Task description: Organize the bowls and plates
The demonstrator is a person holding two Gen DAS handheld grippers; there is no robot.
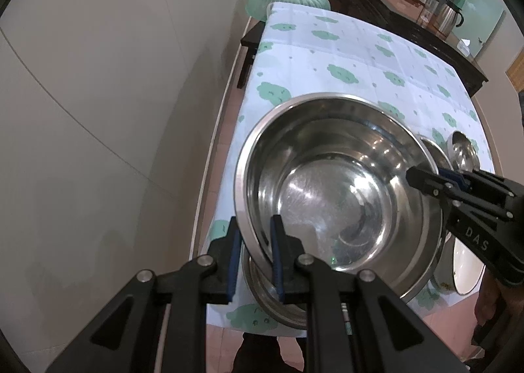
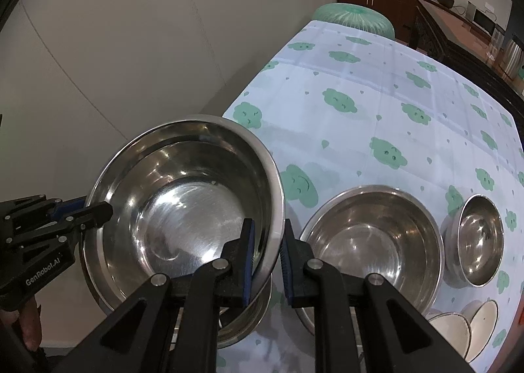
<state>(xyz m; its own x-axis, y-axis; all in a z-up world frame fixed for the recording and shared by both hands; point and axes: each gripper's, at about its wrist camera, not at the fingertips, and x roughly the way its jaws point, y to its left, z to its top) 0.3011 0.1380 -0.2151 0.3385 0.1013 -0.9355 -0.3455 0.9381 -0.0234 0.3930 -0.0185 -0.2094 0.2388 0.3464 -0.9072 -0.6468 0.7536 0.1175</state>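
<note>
In the left wrist view, the left claw (image 1: 253,253) pinches the near rim of the big round shiny steel bowl (image 1: 330,189) just ahead of it, and in the right wrist view the right claw (image 2: 267,260) pinches the other rim, so the slippery bowl could slip and bang the steel bowl underneath (image 2: 245,317).

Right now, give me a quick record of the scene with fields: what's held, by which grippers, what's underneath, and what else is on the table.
held: large steel bowl, tilted, lifted
left gripper: shut on the bowl's rim
right gripper: shut on the opposite rim
underneath: another steel bowl on the tablecloth
beside: medium steel bowl, small steel bowl
near edge: white dishes, overlapping
stacking: not yet settled
</note>
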